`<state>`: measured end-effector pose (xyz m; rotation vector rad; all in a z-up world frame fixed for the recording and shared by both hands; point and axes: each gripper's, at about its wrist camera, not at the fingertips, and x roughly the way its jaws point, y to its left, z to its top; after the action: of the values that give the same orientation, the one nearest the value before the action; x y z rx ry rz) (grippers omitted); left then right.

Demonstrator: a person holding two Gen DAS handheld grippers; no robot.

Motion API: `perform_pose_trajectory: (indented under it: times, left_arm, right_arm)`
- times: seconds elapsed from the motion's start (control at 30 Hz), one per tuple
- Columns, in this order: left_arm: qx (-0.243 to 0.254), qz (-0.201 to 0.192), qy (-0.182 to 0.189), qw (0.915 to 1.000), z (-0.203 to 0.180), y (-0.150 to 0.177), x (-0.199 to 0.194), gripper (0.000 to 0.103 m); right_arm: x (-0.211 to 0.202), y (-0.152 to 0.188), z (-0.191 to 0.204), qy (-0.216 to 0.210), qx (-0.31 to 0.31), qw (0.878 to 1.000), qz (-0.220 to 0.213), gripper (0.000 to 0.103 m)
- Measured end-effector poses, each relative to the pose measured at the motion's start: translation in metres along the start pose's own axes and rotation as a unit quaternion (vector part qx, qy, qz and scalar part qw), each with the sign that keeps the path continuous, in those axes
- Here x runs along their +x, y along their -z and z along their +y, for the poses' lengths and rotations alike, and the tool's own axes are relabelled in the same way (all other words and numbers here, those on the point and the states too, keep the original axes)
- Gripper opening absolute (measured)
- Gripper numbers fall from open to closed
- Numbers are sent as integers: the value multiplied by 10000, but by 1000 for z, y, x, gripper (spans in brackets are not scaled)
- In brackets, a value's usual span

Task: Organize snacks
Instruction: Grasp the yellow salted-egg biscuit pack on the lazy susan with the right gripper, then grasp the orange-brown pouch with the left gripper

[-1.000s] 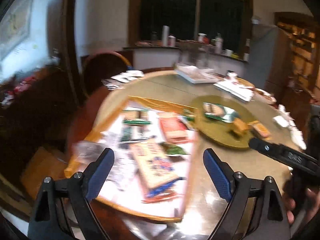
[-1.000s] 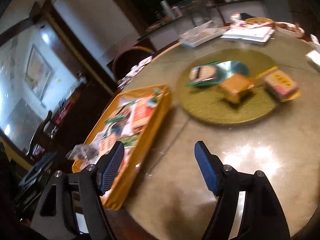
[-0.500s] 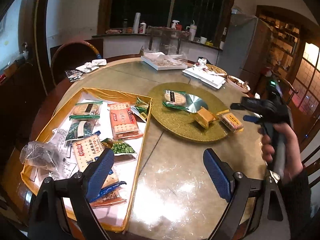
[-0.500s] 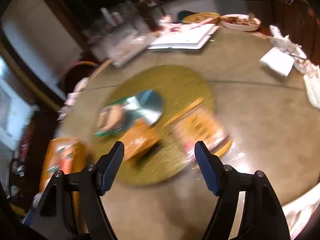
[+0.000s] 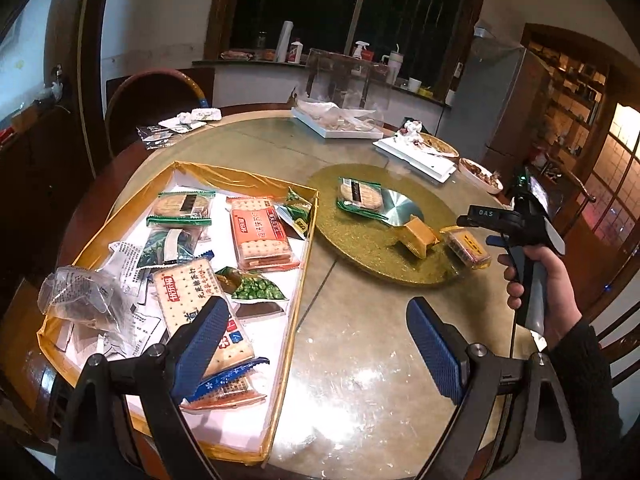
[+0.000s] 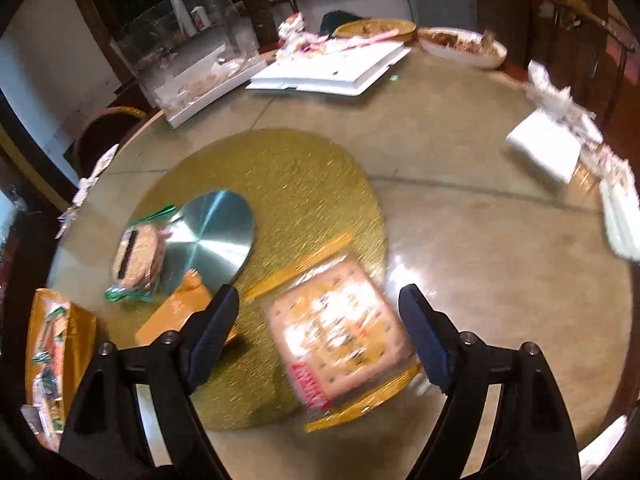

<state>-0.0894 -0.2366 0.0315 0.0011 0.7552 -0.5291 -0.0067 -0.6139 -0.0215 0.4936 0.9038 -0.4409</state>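
Round table (image 5: 360, 360), glass top. Gold-edged tray (image 5: 298, 280) w/ many snack packs sits at the table's left near edge; gold round mat (image 6: 304, 184) mid-table, just right of the tray, not touching as far as visible.

Key relation: square cracker pack (image 6: 344, 332) lies on the mat's near-right edge, partly overhanging onto the glass, directly ahead of the R gripper (image 6: 320, 332) and framed between its fingers. The pack is roughly square, no clear long axis; its red-label edge faces the near-left. R gripper is far nearer than L. L gripper (image 5: 316, 344) hovers over the tray's right edge near the table's near edge, well apart from the pack.

Both tongs are spread wide, holding nothing.

Pack look: clear wrap, pale dotted crackers, orange/yellow crimped ends, motion-blurred in the R wrist view. Judgement: next is probably an R-hand pinch across it, then over to the tray.

Also on the mat: orange box (image 6: 176, 316) and round biscuit pack (image 6: 136, 260), left of the target, beside a shiny disc (image 6: 212, 236).
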Motion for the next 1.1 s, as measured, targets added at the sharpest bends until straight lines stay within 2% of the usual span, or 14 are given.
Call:
perform_pose_trajectory:
  times: [0.07,0.2,0.33,0.4,0.43,0.53,0.7,0.8,0.87,0.93,1.1]
  left_arm:
    - [9,-55,-12,10000,-1,0,-4,91]
    - [-8,-60,-12,10000,-3,-1,-5,91]
    - [69,-26,-12,10000,-11,-4,-3,91]
    - [222,-18,12,9998,-18,-8,-1,91]
    - [302,0,16,9995,-21,-9,2,91]
    - [658,134,158,9976,-38,-17,15,91]
    - [1335,580,419,9885,-75,-34,64,91]
    - [1861,1035,353,9764,-99,-42,114,91]
    - [2013,924,260,9748,-111,-52,138,91]
    - [2133,895,368,9722,-125,-63,161,91]
    - [2319,1201,257,9650,-150,-77,214,91]
  right_arm:
    - [9,1,-4,-211,48,9995,223,82]
    - [11,18,8,-277,-279,9985,377,83]
    - [13,27,21,229,-568,9976,333,83]
    - [13,26,20,295,-507,9980,256,80]
    - [12,25,18,336,-460,9981,231,72]
    - [7,28,14,321,-357,9984,295,70]
    - [-24,69,6,176,-215,9987,432,70]
    - [-46,101,0,-71,-77,9992,377,70]
    - [-61,124,1,-284,-81,9991,302,70]
    - [-72,142,3,-442,-139,9987,193,70]
    - [-86,170,10,-580,-423,9974,-1,70]
